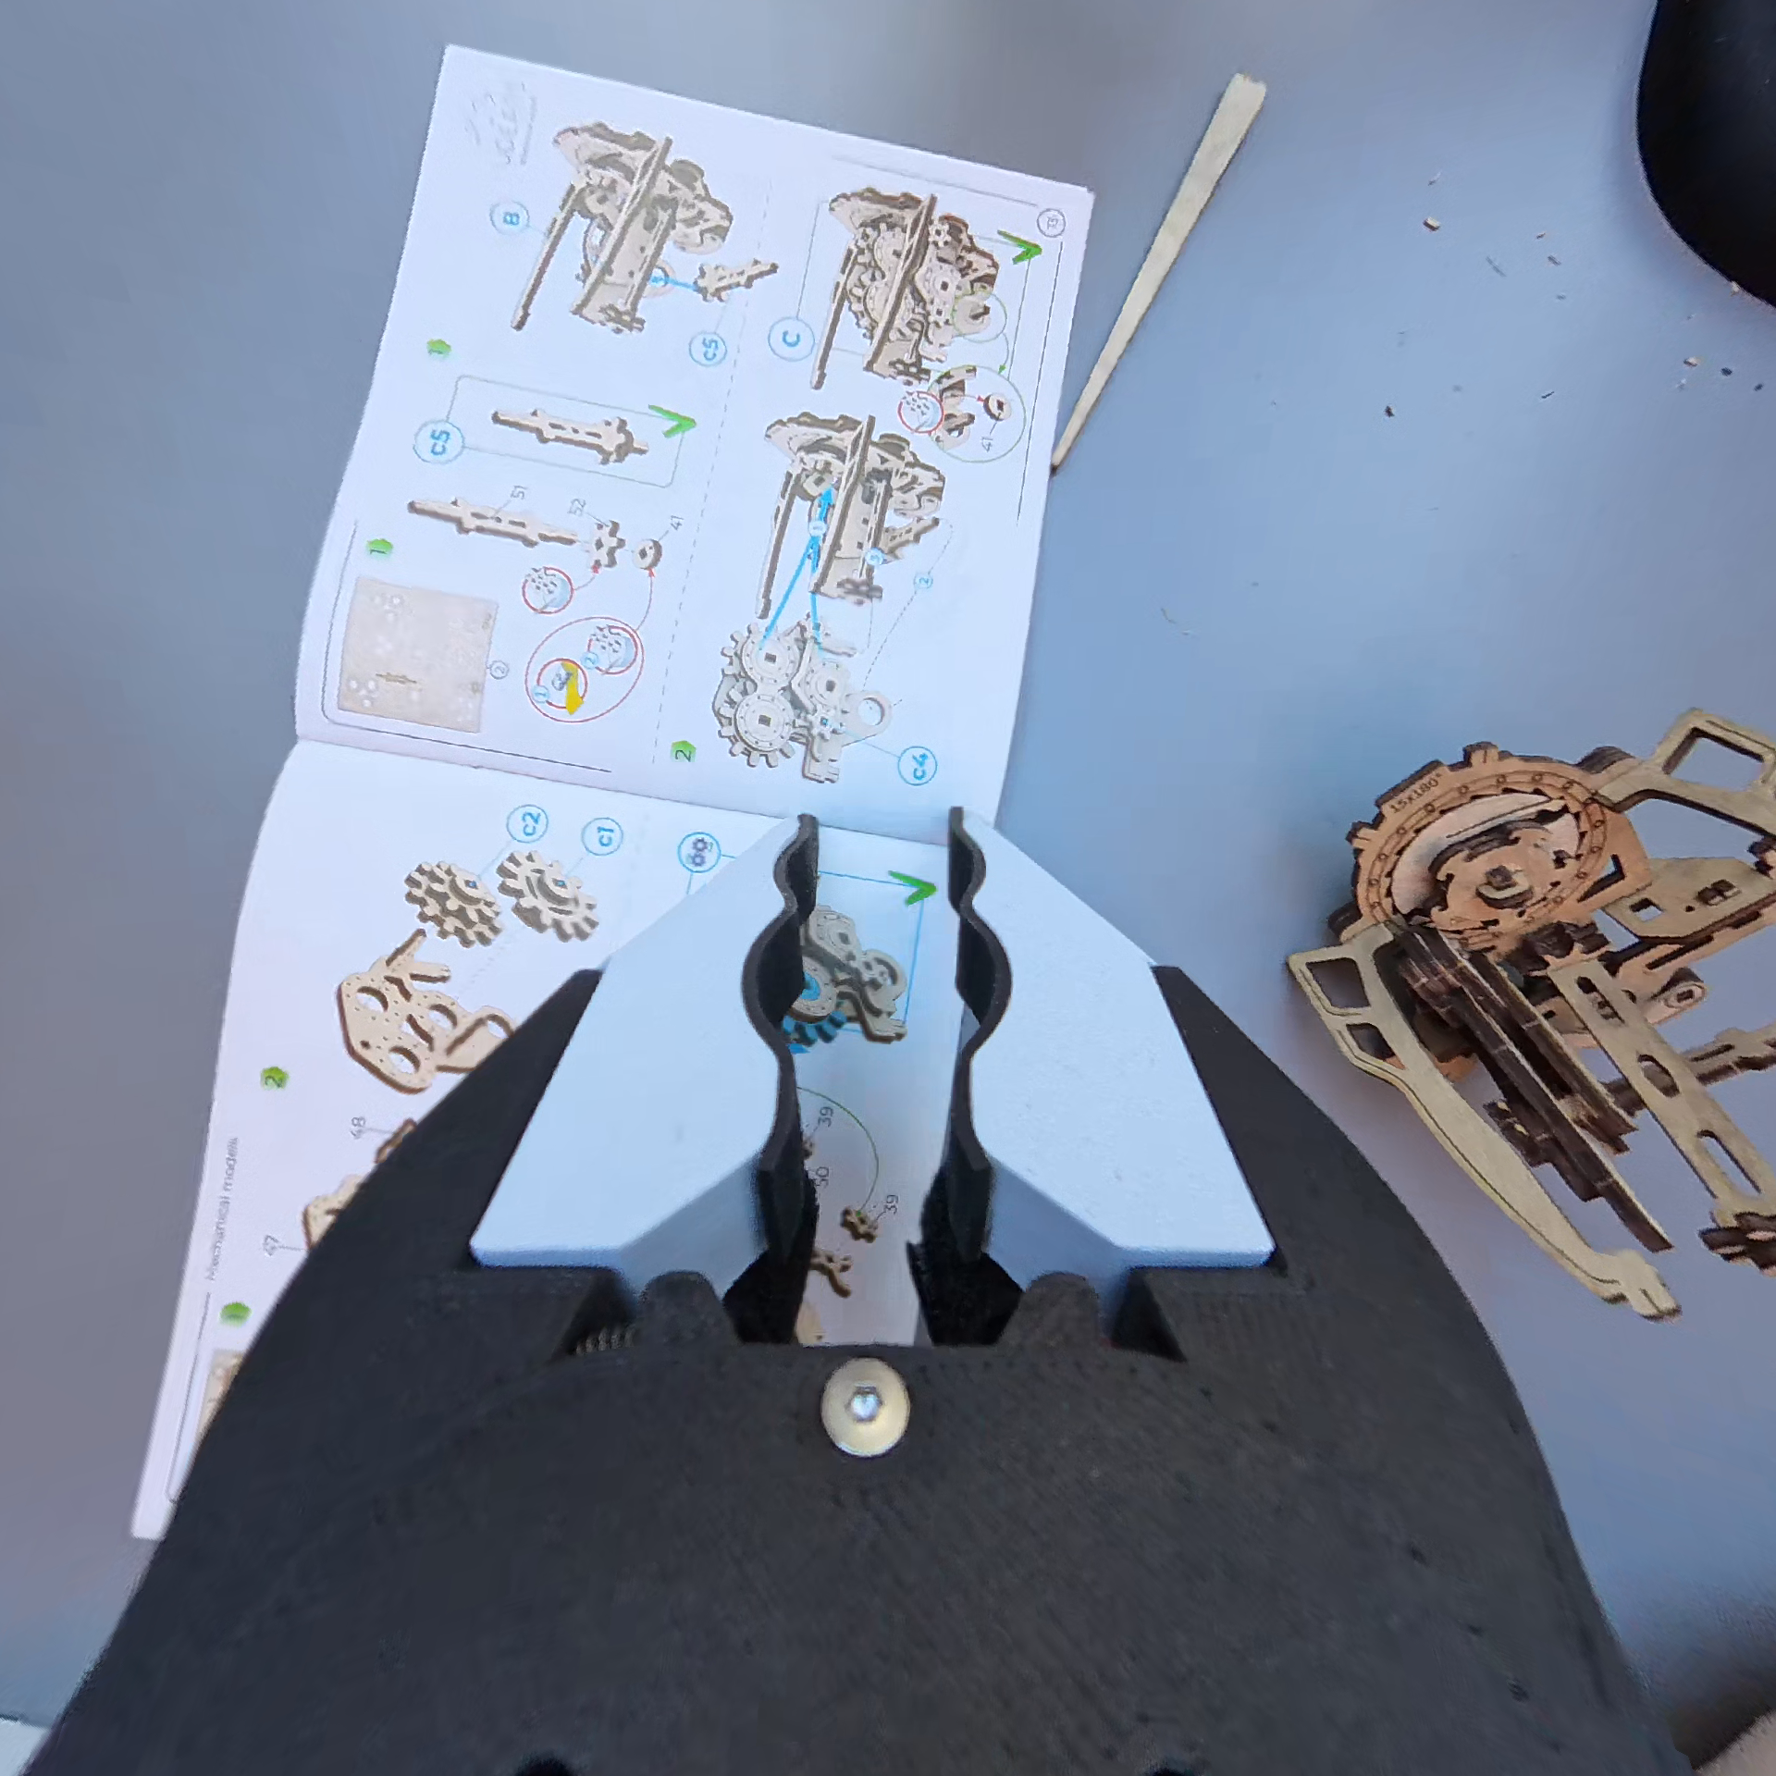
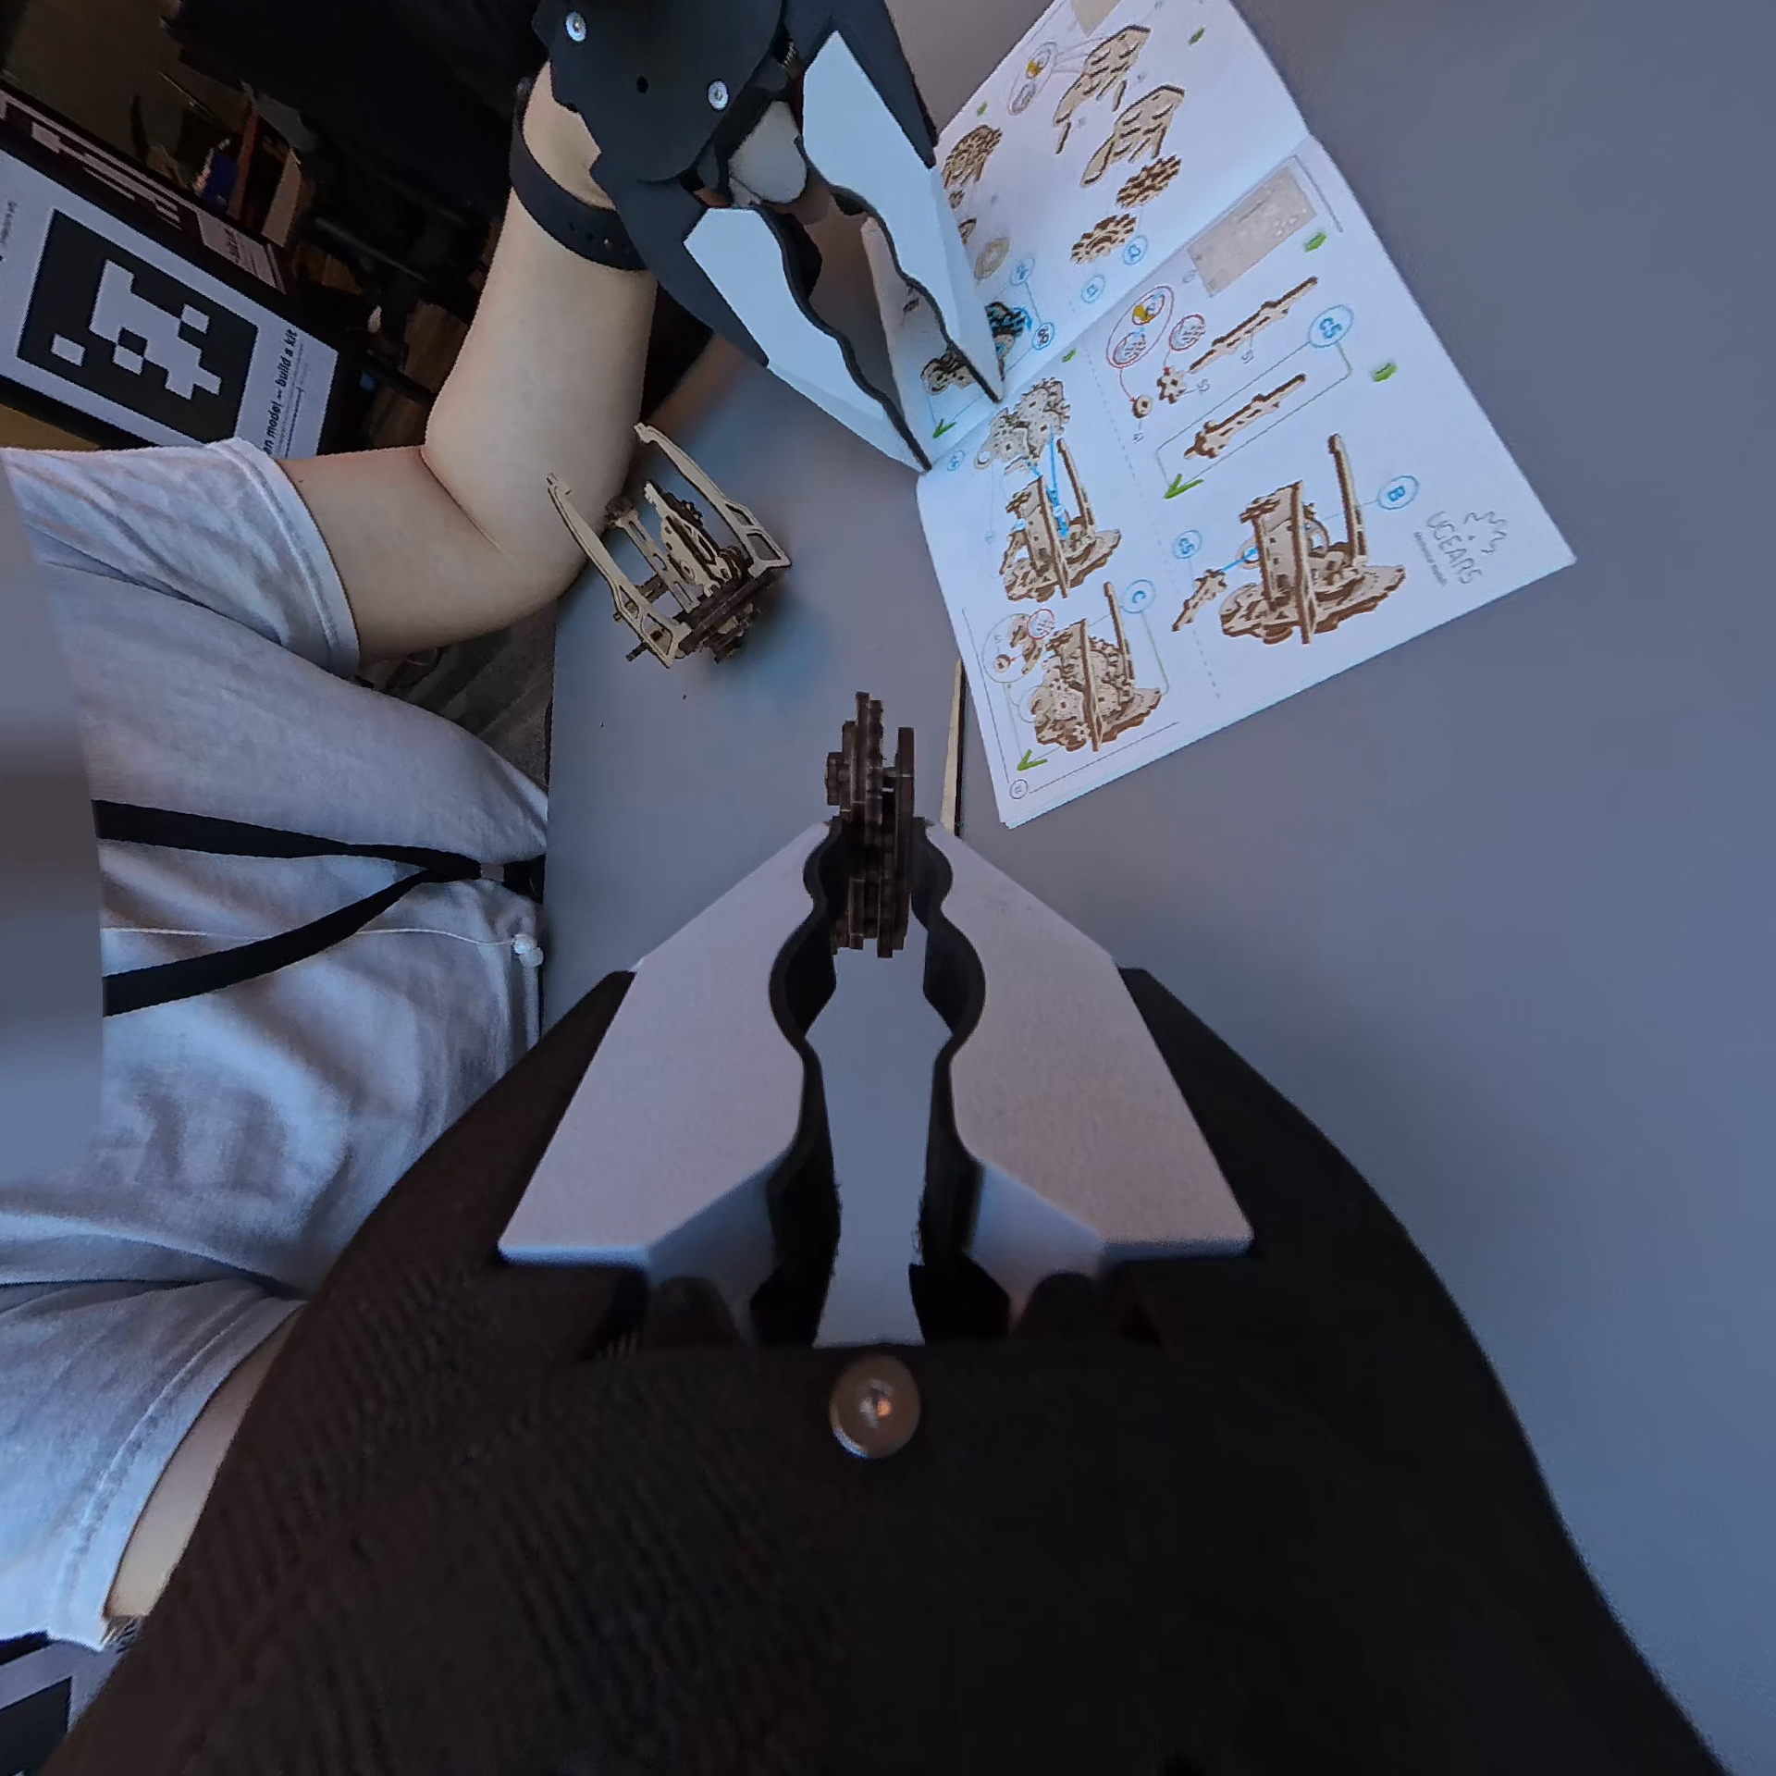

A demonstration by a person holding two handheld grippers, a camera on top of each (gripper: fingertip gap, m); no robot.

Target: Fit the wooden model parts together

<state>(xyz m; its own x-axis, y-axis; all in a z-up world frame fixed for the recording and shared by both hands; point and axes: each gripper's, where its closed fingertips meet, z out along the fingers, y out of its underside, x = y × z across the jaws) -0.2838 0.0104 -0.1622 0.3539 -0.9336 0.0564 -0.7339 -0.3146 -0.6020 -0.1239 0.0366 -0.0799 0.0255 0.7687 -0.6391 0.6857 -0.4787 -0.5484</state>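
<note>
A partly built wooden model frame (image 1: 1538, 999) with a round gear dial lies on the grey table at the right of the left wrist view; it also shows in the right wrist view (image 2: 673, 557) near a person's forearm. My left gripper (image 1: 879, 836) is open and empty, hovering over the open instruction booklet (image 1: 673, 481). It shows in the right wrist view (image 2: 951, 423) with its tips at the booklet's fold. My right gripper (image 2: 873, 836) is shut on a dark wooden gear stack (image 2: 870, 826), held edge-on above the table, apart from the frame.
The booklet (image 2: 1249, 432) lies open on the grey table (image 2: 1442, 961). A thin wooden stick (image 1: 1163, 259) lies just right of the booklet. A dark object (image 1: 1720, 144) sits at the top right corner. A person in a white shirt (image 2: 240, 913) sits at the table's left edge. Spacing between my two grippers at the tips: around 20 cm.
</note>
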